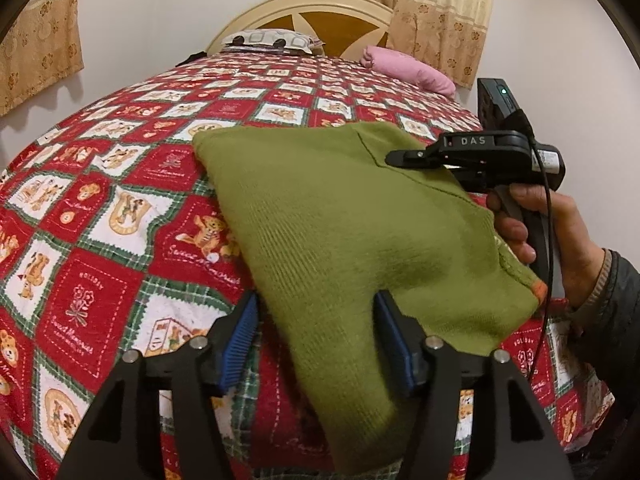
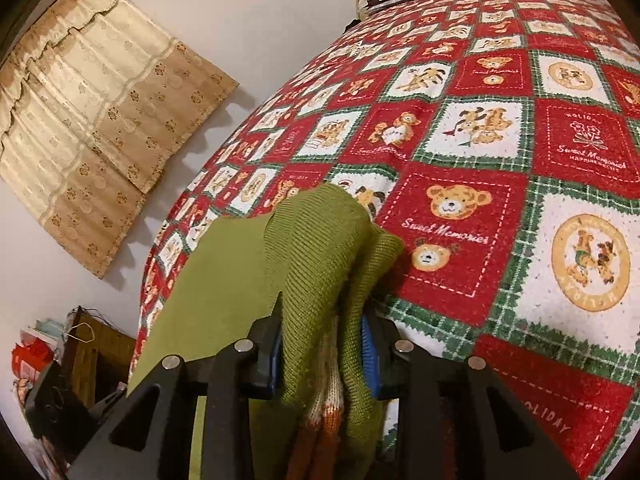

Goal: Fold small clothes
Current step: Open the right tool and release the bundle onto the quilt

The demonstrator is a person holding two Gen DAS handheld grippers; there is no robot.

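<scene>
The green sweater (image 1: 320,216) lies on the bed (image 1: 120,200). Left gripper (image 1: 316,344) jaws are apart around it; right gripper (image 2: 324,344) jaws squeeze its bunched edge.

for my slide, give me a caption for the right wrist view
Right gripper clamps a bunched green knit garment above a teddy-bear patchwork bedspread.

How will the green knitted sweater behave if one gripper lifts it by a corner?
The green sweater will probably sag and unfold: it looks like soft ribbed knit and drapes limply between the pads of the right gripper. It likely grips well, since the knit is textured, not slick. On the quilt it would likely bunch up rather than slide if pushed.
</scene>
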